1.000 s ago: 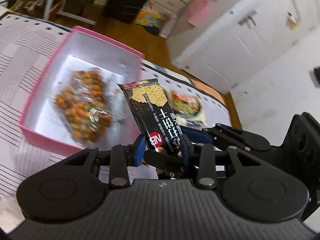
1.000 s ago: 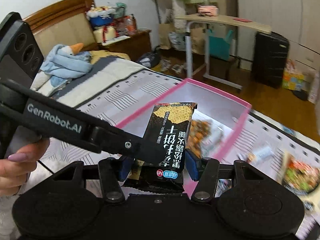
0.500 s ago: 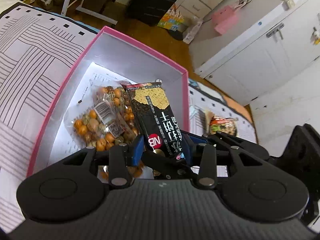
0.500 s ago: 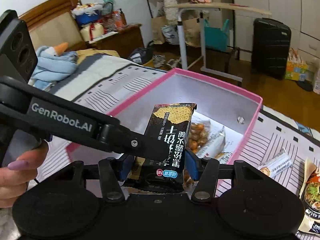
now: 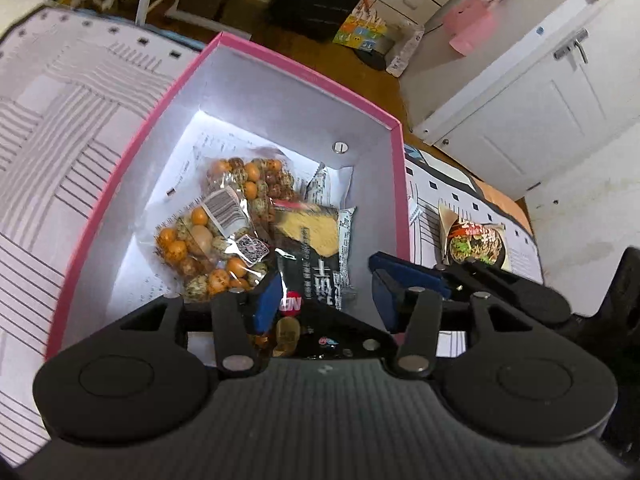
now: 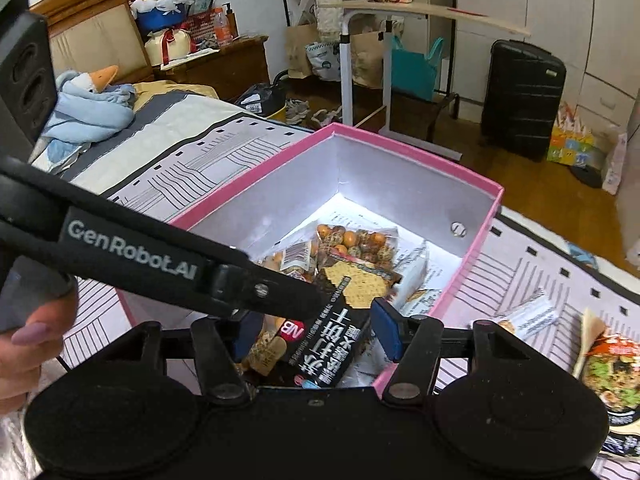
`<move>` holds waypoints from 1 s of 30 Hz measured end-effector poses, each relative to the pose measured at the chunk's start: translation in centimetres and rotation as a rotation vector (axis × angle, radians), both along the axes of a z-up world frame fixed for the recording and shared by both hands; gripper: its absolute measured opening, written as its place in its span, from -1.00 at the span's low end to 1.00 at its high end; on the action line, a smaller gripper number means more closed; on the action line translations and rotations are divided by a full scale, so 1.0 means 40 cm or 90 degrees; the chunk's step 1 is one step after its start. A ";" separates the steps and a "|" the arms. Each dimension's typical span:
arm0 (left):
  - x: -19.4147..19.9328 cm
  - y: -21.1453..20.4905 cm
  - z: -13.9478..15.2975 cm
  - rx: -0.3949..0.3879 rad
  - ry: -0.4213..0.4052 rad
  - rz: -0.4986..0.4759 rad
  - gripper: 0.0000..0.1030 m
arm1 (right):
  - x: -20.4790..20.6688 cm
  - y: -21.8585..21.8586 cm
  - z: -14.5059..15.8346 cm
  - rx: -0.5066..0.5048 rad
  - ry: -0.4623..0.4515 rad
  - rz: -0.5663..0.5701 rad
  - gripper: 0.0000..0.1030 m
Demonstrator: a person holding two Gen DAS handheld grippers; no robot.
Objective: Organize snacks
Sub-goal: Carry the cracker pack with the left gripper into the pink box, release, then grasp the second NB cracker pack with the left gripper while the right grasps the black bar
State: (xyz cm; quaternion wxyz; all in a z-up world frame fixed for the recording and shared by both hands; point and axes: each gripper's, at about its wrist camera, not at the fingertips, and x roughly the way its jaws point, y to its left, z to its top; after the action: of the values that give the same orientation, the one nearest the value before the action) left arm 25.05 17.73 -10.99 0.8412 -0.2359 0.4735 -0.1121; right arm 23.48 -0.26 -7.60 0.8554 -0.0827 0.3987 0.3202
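A pink box (image 5: 304, 74) with a white inside stands on the striped bed cover. In it lie a clear bag of orange and speckled nuts (image 5: 216, 232) and a black cracker packet (image 5: 316, 264), which is blurred and rests partly on a grey-white wrapper. My left gripper (image 5: 324, 298) hangs over the box's near end with its jaws opening; the packet's end lies between the pads, clear of the right pad. The right wrist view shows the same packet (image 6: 336, 340) between the pads of my right gripper (image 6: 316, 334). Its jaws are opening too, with gaps on both sides.
A noodle packet (image 5: 476, 240) and a small white snack bar (image 6: 528, 316) lie on the bed right of the box (image 6: 420, 148). The left gripper's finger (image 6: 160, 256) crosses the right wrist view, with a person's hand (image 6: 32, 344) at the left edge. Behind stand a suitcase, a desk and cupboards.
Both grippers came down over the pink box holding the cracker packet together. Their jaws have widened and the packet has dropped from upright to lying in the box.
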 end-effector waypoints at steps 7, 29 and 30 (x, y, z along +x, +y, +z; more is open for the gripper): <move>-0.073 -0.018 0.092 0.051 -0.049 -0.002 -0.02 | -0.062 -0.050 0.078 -0.029 -0.036 -0.004 0.31; -0.304 -0.307 0.345 0.165 -0.168 -0.158 0.02 | -0.205 -0.526 0.266 0.036 -0.001 -0.219 0.39; -0.307 -0.331 0.340 0.171 -0.166 -0.165 0.01 | -0.206 -0.549 0.261 0.038 0.001 -0.230 0.39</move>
State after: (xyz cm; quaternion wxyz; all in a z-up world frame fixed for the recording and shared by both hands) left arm 12.77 4.51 2.62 0.8978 -0.0424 0.3975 -0.1847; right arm 15.24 -22.20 2.84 0.9008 0.0159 0.3978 0.1735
